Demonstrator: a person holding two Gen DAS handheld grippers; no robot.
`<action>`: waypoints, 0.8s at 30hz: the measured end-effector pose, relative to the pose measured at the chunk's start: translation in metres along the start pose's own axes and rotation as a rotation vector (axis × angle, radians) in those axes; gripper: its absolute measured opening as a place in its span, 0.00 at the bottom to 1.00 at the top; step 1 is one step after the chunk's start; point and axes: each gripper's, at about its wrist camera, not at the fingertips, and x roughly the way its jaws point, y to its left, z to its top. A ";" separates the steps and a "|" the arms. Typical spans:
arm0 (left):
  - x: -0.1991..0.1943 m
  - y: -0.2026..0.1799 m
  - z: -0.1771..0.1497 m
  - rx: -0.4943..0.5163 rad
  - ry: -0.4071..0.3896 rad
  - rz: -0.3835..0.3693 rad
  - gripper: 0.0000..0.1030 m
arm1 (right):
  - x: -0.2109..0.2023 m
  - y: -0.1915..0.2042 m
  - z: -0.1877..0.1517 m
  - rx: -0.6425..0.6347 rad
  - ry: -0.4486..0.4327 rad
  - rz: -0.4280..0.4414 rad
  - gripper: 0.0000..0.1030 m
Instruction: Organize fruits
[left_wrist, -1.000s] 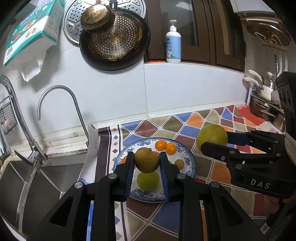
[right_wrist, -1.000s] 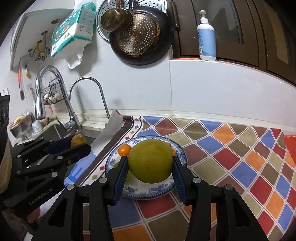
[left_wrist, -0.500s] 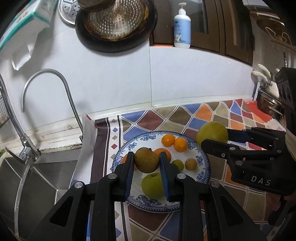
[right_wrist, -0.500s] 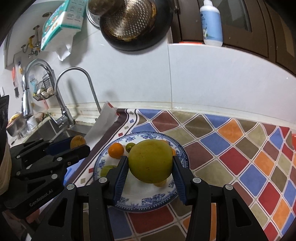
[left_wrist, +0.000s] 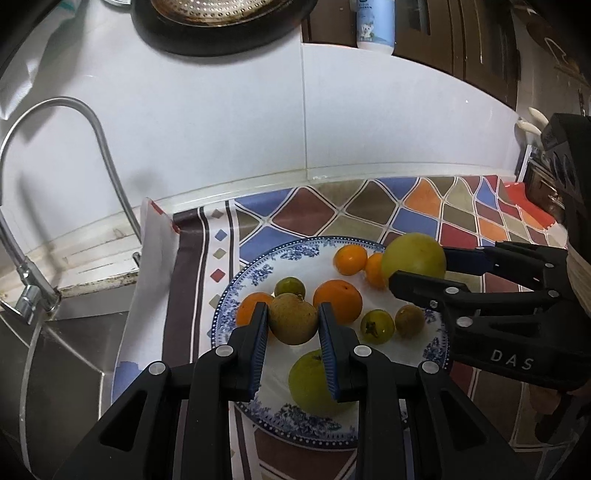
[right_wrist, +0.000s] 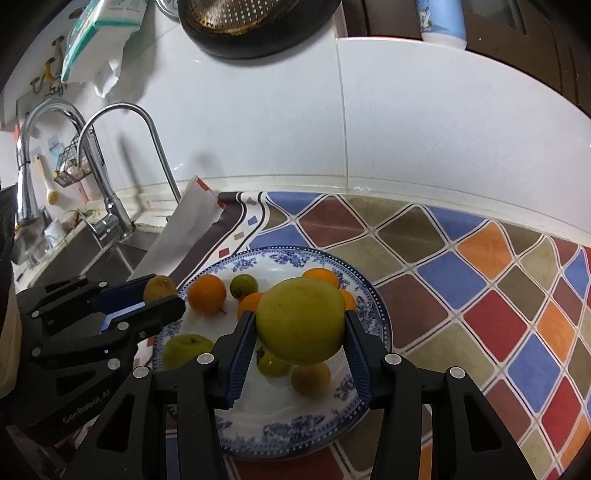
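Both grippers loaded over the blue-rimmed plate (left_wrist: 258, 275) for drop-off: left gripper (left_wrist: 292, 325) clamps a brown fruit (left_wrist: 292, 323), right gripper (right_wrist: 300, 325) clamps a big yellow-green fruit (right_wrist: 301, 319), poised above the 7 fruits lying there.

Faucet (right_wrist: 122, 155), hanging strainer (left_wrist: 221, 14), lotion bottle (right_wrist: 441, 18)
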 end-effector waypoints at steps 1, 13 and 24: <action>0.002 0.000 0.000 0.004 0.003 0.000 0.27 | 0.003 -0.001 0.000 0.000 0.004 0.000 0.46; -0.005 0.001 0.004 -0.015 -0.028 0.034 0.42 | 0.000 -0.006 0.004 0.031 -0.035 0.003 0.55; -0.067 -0.005 -0.007 -0.059 -0.117 0.103 0.65 | -0.062 0.001 -0.013 0.063 -0.109 -0.126 0.69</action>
